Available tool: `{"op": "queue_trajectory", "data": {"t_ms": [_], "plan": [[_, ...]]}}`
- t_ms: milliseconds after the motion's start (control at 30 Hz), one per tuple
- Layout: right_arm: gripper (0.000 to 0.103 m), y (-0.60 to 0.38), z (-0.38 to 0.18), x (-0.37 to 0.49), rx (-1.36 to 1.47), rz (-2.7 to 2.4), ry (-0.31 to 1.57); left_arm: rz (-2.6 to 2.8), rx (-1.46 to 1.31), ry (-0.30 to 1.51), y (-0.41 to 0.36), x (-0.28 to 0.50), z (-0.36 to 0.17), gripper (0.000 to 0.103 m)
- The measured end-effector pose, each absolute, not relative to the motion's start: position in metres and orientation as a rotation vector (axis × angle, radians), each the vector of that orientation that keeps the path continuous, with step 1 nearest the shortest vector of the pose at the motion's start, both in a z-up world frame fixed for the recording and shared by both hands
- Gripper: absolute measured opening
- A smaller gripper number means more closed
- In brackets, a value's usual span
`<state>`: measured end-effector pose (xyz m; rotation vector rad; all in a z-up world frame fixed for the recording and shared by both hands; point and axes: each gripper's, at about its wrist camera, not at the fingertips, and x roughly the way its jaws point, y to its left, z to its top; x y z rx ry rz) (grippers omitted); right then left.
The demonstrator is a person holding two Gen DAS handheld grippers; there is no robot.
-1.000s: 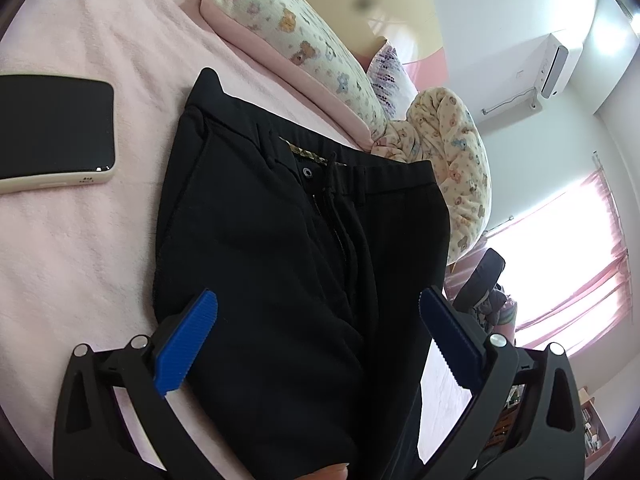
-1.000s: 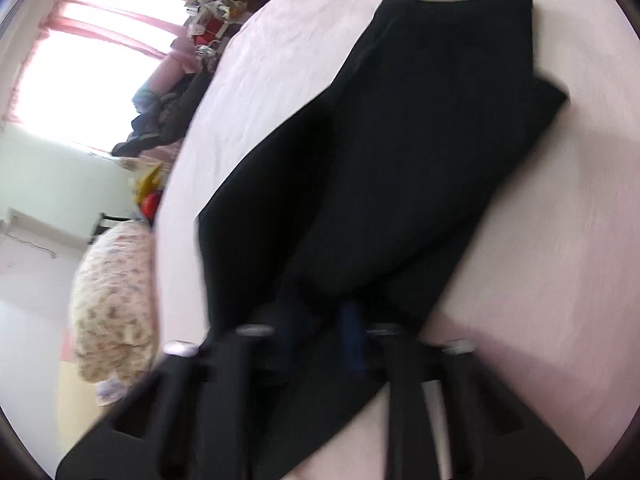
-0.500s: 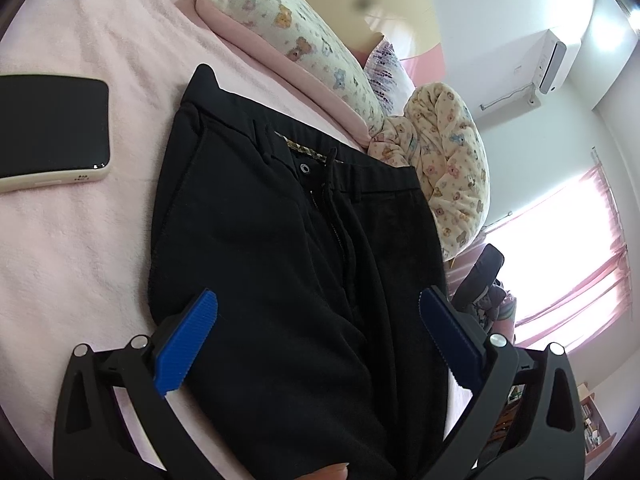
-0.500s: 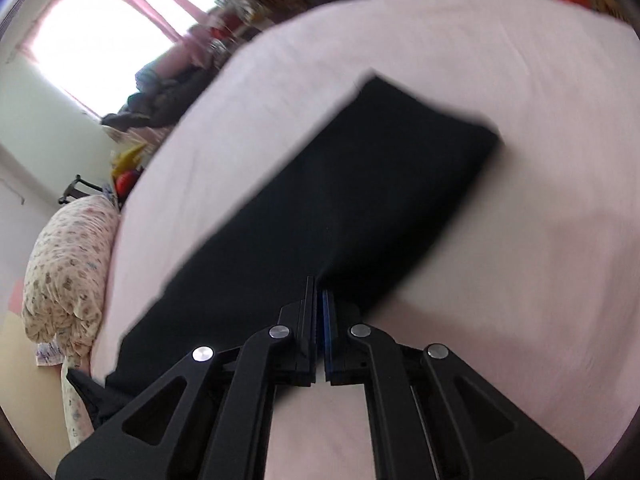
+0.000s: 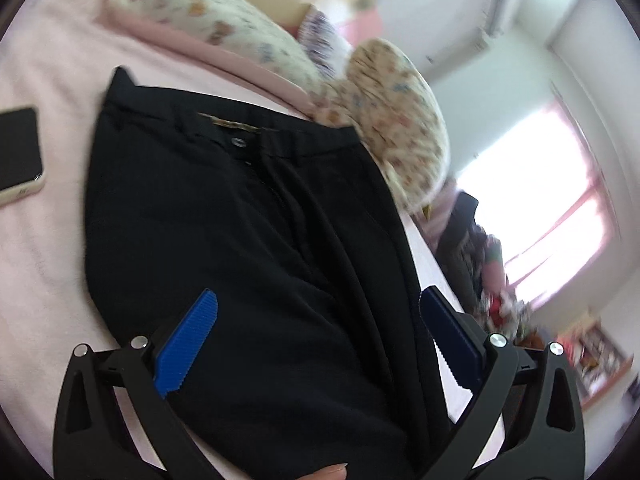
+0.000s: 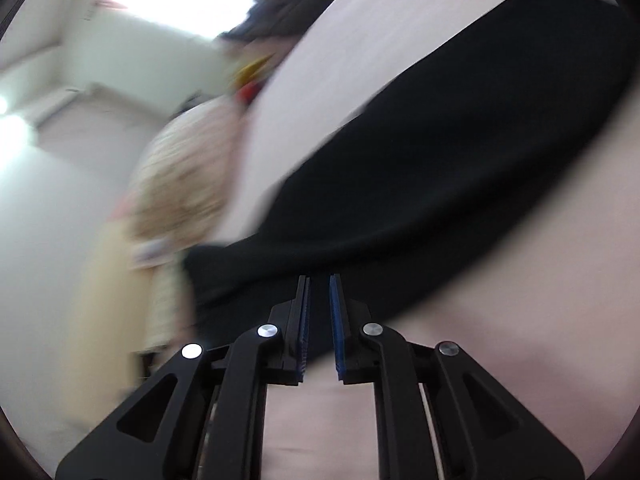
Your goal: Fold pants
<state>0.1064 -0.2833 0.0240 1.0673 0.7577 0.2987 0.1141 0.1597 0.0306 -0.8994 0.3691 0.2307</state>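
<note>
Black pants lie flat on the pink bed sheet, with the waistband and its button at the far end. Long creases run down their right side. My left gripper hovers over the pants, open wide, and its blue pads do not touch the cloth. In the right wrist view the pants stretch away as a long dark band. My right gripper is at their near edge. Its jaws are opening, and the narrow gap between them holds no cloth.
A dark phone in a pale case lies on the sheet left of the pants. Patterned pillows and a rolled floral quilt line the far side. A bright window and room clutter are to the right. A person's fingertip shows at the bottom edge.
The right gripper was shut on the pants; it has swung round toward the quilt and its jaws have parted, letting the cloth go. The left view has rolled and shifted slightly.
</note>
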Motion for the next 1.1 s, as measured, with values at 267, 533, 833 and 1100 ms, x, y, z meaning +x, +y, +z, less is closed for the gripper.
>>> {"op": "queue_trajectory", "data": {"t_ms": [267,533,833,1100], "plan": [[0.056,-0.157,0.003,0.236,1.513,0.618,0.835,0.262,-0.565,0.183,0.18,0.077,0.07,0.101],[0.057,-0.146,-0.053,0.275,1.885,0.356,0.893,0.276,-0.408,0.077,0.158,0.068,0.068,0.101],[0.054,-0.145,-0.071,0.267,2.002,0.296,0.896,0.144,-0.448,0.211,0.152,0.088,0.058,0.101],[0.093,-0.12,0.031,0.286,1.057,0.338,1.013,0.137,-0.455,0.218,0.149,0.089,0.057,0.101]]}}
